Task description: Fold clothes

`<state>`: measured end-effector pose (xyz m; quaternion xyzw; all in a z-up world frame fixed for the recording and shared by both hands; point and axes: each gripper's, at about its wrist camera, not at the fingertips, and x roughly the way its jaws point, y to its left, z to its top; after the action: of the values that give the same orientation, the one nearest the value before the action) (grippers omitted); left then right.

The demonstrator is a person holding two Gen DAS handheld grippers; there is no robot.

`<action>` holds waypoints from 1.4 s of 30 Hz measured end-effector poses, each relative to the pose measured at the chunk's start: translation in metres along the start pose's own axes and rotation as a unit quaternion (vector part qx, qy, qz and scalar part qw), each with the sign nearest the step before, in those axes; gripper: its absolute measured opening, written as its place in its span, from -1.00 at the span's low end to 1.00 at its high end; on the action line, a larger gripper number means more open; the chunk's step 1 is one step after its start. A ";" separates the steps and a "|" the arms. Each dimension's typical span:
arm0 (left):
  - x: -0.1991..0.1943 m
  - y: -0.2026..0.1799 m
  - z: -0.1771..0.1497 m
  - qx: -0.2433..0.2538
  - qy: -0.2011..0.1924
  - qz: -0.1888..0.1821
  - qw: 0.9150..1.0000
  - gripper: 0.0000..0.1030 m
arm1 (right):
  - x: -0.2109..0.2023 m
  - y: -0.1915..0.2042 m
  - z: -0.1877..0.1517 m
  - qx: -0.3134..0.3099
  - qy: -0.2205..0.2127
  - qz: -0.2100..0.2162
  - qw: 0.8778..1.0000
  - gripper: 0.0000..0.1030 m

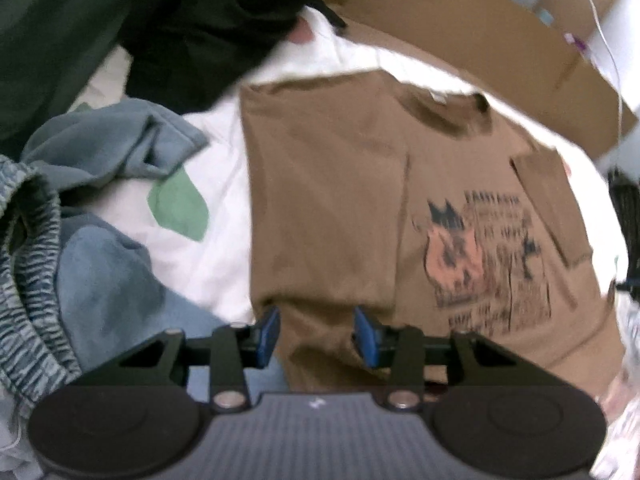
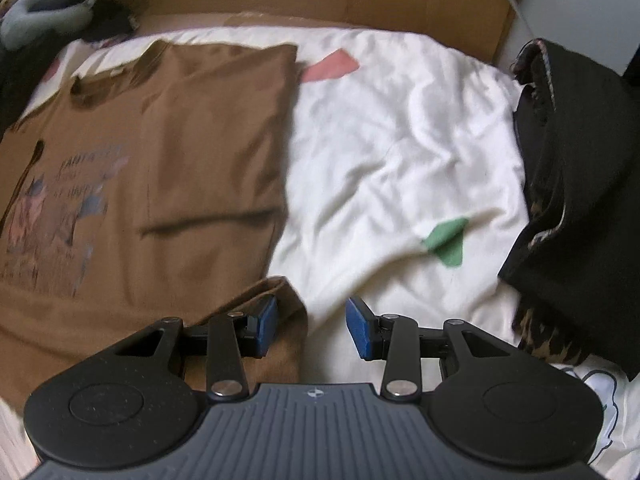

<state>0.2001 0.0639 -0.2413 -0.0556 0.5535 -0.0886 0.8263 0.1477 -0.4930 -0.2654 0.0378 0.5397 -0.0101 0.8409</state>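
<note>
A brown T-shirt (image 1: 340,200) with a dark and pink print (image 1: 488,264) lies flat on a white bedsheet (image 1: 208,248), collar at the far side. One side panel is folded in over its front. My left gripper (image 1: 316,332) hovers over the shirt's near hem, blue pads (image 1: 270,332) apart with nothing pinched between them. In the right wrist view the same T-shirt (image 2: 180,152) fills the left half. My right gripper (image 2: 312,328) stands open at the shirt's near corner (image 2: 276,292), one pad over brown cloth, the other over the white bedsheet (image 2: 400,140).
A heap of blue (image 1: 120,148), striped grey (image 1: 28,280), dark green (image 1: 52,40) and black (image 1: 208,40) clothes lies beside the shirt. A folded black garment with patterned lining (image 2: 580,200) rests on the sheet's far side. Cardboard (image 1: 460,20) runs along the back.
</note>
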 end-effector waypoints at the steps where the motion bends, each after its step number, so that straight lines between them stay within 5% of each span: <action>1: -0.002 0.003 0.004 -0.009 -0.004 -0.001 1.000 -0.16 | -0.002 0.000 0.003 0.004 -0.003 -0.001 1.000 -0.12; 8: -0.019 0.024 0.003 0.000 -0.013 -0.003 1.000 -0.14 | -0.014 -0.012 0.007 0.019 -0.020 -0.001 1.000 -0.12; 14: -0.021 0.019 -0.021 0.067 0.016 0.007 0.998 -0.13 | -0.027 -0.037 -0.012 0.046 -0.028 0.024 0.998 -0.12; 23: -0.003 -0.014 -0.048 0.192 0.065 0.041 0.978 -0.12 | -0.024 -0.033 -0.039 0.019 -0.004 0.036 0.999 -0.12; 32: 0.013 -0.031 -0.038 0.199 0.038 0.032 0.979 0.08 | -0.009 -0.031 -0.047 0.009 0.012 0.044 0.999 -0.12; 39: 0.032 -0.054 -0.036 0.287 0.019 0.054 0.956 0.08 | 0.002 -0.033 -0.044 0.000 0.017 0.049 0.999 -0.12; 42: 0.041 -0.055 -0.035 0.286 0.028 0.034 0.957 0.03 | 0.006 -0.031 -0.043 -0.011 0.017 0.055 0.998 -0.12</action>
<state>0.1788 0.0017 -0.2814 0.2037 0.5293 -0.2167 0.7946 0.1095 -0.5201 -0.2906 0.0586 0.5512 0.0425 0.8312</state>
